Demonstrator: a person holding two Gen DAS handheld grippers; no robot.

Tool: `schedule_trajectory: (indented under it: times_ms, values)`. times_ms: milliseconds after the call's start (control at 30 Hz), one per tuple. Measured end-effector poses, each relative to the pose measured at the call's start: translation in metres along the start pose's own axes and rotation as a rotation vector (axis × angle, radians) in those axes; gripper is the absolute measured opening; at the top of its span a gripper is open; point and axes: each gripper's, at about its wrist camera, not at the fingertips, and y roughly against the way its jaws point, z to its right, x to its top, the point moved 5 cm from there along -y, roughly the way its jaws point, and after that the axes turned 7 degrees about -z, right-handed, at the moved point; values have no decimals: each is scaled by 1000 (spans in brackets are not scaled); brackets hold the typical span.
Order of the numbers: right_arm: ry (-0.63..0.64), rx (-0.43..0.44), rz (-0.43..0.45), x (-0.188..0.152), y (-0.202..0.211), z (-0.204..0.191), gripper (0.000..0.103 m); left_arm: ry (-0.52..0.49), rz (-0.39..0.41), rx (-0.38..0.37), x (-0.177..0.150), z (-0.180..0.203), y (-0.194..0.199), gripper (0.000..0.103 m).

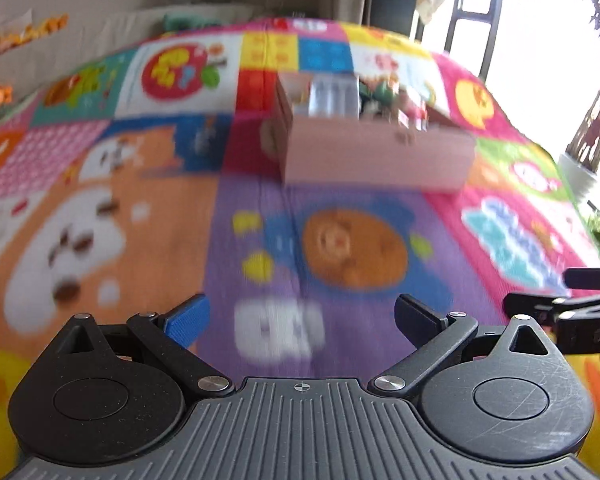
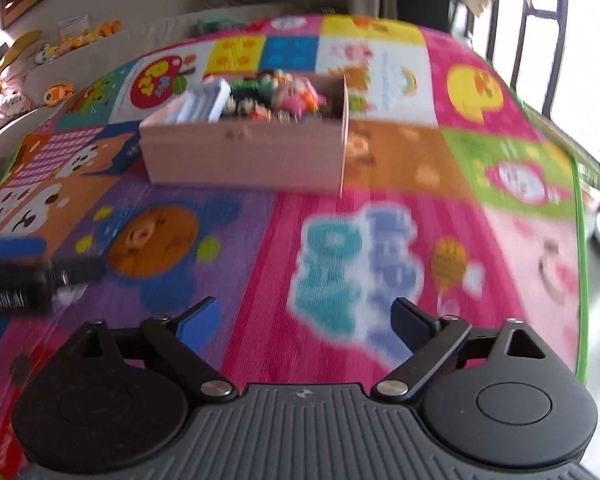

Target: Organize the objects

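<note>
A pale wooden box [image 1: 376, 152] stands on the colourful play mat, ahead of my left gripper [image 1: 302, 320], which is open and empty. The box holds a clear ribbed case [image 1: 334, 96] and several small toy figures [image 1: 396, 100]. In the right wrist view the same box [image 2: 248, 152] is ahead and to the left, with the clear case [image 2: 204, 102] and the toys [image 2: 284, 94] inside. My right gripper [image 2: 304, 320] is open and empty above the mat. The left gripper shows at the left edge of the right wrist view [image 2: 28, 272]. Both views are blurred.
The play mat [image 2: 380, 240] covers the floor. A window with dark bars [image 2: 540, 8] and a white pot [image 1: 580, 176] are at the right. Plush toys [image 2: 28, 68] lie along the wall at the left.
</note>
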Motion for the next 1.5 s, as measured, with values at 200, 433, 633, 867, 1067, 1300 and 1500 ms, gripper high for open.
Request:
schedule_trajectory:
  times_ms: [200, 433, 633, 867, 1067, 1300, 1500]
  values:
    - [-19, -77, -4, -1, -12, 1, 103, -37, 23, 98, 7, 9, -15, 103]
    - [-40, -95, 29, 35, -44, 8, 103, -16, 21, 107, 32, 8, -40, 103]
    - [-31, -137, 95, 47, -56, 5, 103, -12, 22, 111, 42, 8, -50, 103]
    - [-50, -111, 94, 45, -54, 4, 103, -9, 22, 109, 42, 9, -51, 103]
    - [-35, -88, 95, 45, -55, 3, 103, -10, 22, 110, 42, 9, -51, 103]
    - [-23, -76, 94, 46, -56, 3, 103, -8, 23, 108, 43, 9, -51, 103]
    - [-21, -80, 95, 46, -57, 1, 103, -9, 23, 109, 42, 9, -51, 103]
